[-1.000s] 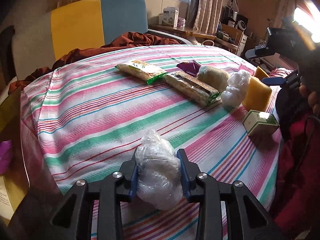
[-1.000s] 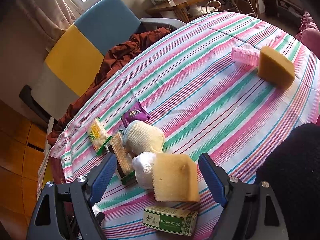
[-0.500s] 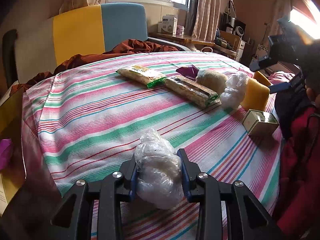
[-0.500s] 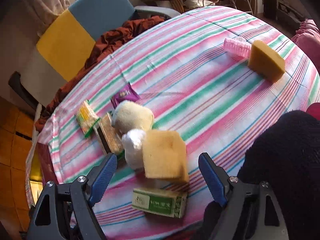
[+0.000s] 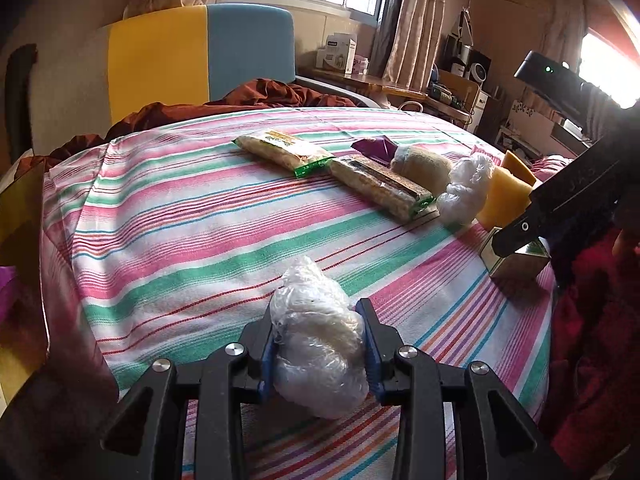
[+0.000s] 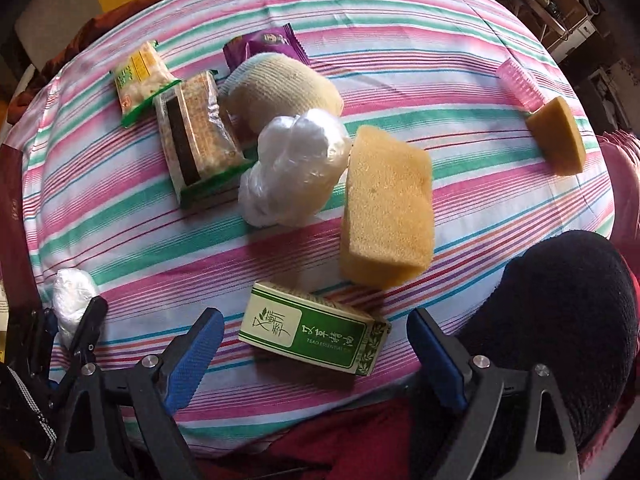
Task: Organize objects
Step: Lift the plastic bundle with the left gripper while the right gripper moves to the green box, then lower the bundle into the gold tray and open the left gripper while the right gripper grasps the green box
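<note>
Two grippers in view: left gripper (image 5: pixel 319 350) is clamped on a crumpled plastic bag bundle (image 5: pixel 318 340), pads pressed into both sides, long axis running up and away from the jaws, held over the near edge of the striped tablecloth (image 5: pixel 192 220). Right gripper (image 6: pixel 316 344) is spread wide and holds nothing; a green tea box (image 6: pixel 314 332) lies between its fingers on the cloth near the near edge, not touching either pad, long axis running left to right across the jaws. Just beyond the box a large yellow sponge (image 6: pixel 388 208) stands on edge, long axis pointing away from the gripper, with a second plastic bag bundle (image 6: pixel 294 168) touching its left side. Farther out: one knitted cream roll (image 6: pixel 280 90), one purple snack packet (image 6: pixel 266 46) partly under it, and two long clear snack packs, the near pack (image 6: pixel 196 136) and the far pack (image 6: pixel 140 80), both lying diagonally. Toward the right edge a smaller sponge (image 6: pixel 558 142) sits just beside a pink ribbed cup (image 6: pixel 520 84) on its side. Count: two bundles, two sponges.
</note>
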Motion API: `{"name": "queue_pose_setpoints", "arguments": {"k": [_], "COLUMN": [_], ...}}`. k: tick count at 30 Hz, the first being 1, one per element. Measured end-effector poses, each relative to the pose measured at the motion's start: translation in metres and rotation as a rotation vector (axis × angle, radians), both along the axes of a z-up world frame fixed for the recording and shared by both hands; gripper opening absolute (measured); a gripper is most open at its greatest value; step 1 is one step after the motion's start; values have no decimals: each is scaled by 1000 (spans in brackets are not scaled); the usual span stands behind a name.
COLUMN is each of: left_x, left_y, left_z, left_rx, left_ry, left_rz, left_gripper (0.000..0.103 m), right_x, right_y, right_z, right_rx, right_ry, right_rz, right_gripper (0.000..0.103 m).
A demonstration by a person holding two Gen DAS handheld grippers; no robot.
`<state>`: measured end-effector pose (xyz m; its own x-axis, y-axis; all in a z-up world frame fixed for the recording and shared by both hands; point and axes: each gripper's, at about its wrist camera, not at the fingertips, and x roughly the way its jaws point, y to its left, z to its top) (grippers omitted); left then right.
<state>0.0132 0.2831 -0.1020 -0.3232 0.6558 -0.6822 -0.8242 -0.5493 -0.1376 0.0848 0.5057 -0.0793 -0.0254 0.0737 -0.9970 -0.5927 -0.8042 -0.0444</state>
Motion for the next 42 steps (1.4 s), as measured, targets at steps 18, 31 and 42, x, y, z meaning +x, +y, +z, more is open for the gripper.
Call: {"name": "queue_pose_setpoints", "arguments": {"k": [18,31,42], "left_x": [2,8,3], "left_y": [-5,-10,-66], "left_z": [1,6,84], "left_rx": [9,-51,86], "left_ry": [2,25,28], "left_rz": [-5,18,135], "left_gripper": [36,35,35], "right_x": [-15,-31,-43], "right_y": [-33,-44,-56], "right_z": [-7,-3,-4], "right_rx": [-50,-13,-3], "right_ry": [234,365,364], "right_rz": [96,170,201], "right_gripper": [78,78,78]}}
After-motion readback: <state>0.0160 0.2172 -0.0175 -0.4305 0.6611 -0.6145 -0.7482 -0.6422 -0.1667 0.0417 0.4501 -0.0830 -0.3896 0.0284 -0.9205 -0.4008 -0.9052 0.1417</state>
